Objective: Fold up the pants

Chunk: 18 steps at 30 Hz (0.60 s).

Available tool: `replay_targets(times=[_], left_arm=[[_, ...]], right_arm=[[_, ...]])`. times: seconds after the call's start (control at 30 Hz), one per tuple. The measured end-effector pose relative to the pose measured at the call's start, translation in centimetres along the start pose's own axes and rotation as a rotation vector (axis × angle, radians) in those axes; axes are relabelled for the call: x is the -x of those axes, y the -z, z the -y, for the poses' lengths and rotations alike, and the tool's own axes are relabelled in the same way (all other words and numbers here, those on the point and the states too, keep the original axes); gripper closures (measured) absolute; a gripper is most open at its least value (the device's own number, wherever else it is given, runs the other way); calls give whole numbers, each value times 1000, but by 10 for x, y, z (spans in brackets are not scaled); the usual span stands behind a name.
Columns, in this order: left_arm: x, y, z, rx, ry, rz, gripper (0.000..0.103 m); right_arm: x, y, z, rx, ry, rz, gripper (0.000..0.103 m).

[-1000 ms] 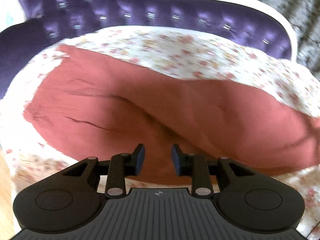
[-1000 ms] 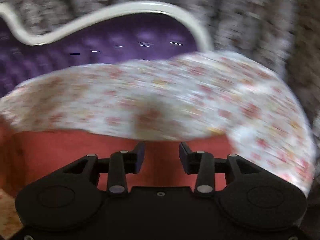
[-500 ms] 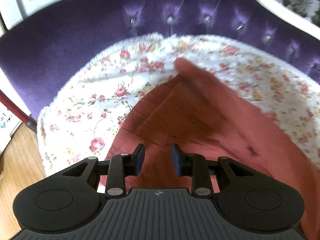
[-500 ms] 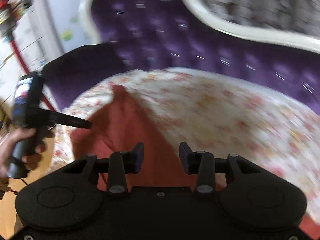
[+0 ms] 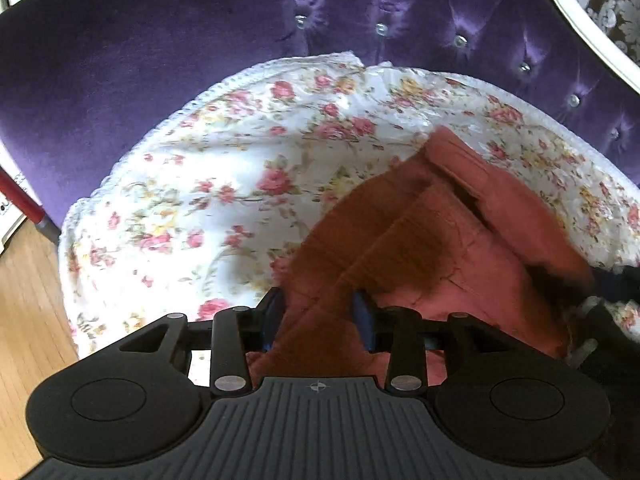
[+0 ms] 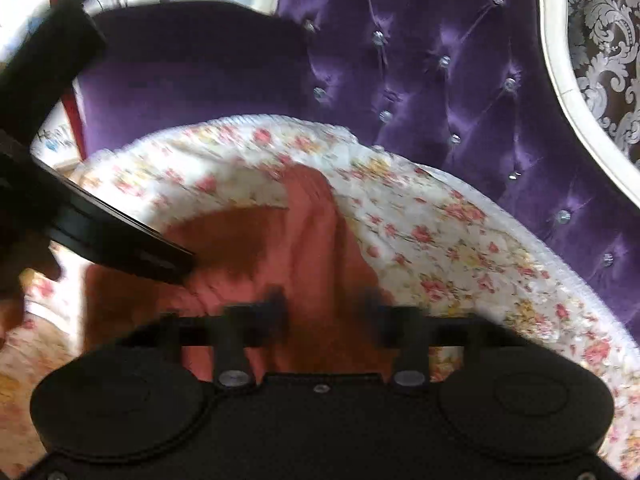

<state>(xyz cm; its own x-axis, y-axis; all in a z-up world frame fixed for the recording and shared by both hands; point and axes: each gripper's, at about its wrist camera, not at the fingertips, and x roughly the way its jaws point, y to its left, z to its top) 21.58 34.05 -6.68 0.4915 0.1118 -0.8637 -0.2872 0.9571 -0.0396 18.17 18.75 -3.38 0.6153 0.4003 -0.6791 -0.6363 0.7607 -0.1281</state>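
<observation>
Rust-red pants (image 5: 432, 240) lie on a floral quilt (image 5: 224, 184) over a purple sofa seat. My left gripper (image 5: 318, 318) is low at the pants' near left edge, its jaws open with a fold of red cloth between them. The pants' waistband end (image 5: 460, 160) points away toward the sofa back. In the right wrist view the pants (image 6: 304, 248) run under my right gripper (image 6: 324, 312), which is open and motion-blurred, with cloth between its fingers. My left gripper (image 6: 120, 240) shows there at the left, touching the pants' edge.
The tufted purple sofa back (image 5: 460, 20) with a white frame (image 6: 560, 60) rises behind the quilt. A purple armrest (image 5: 100, 60) stands at the left. Wooden floor (image 5: 24, 300) lies beyond the quilt's left edge. A red pole (image 6: 70, 108) stands by the armrest.
Both grippers have swung left and dropped down onto the waistband end of the pants. Cloth now lies between the fingers of each. The two grippers have come close together.
</observation>
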Motion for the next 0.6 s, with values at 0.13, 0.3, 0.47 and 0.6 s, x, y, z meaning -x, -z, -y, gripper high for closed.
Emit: replay_targets(times=[0.13,0.3,0.47,0.6], left_arm=[[12,-1,-22,30,-57,33,67],[32,-1,-59,101,-121,75,67],[57,6,-73,114,-201,125,67],[75,16,-51,34,-190,161,67]], right_arm=[[58,-1,3,-94,-107,146,91],[86,23,-51,-24,-264,130,88],[37,62,-112,78,-215,-22,86],[34,63,-102,15,-242,1,80]])
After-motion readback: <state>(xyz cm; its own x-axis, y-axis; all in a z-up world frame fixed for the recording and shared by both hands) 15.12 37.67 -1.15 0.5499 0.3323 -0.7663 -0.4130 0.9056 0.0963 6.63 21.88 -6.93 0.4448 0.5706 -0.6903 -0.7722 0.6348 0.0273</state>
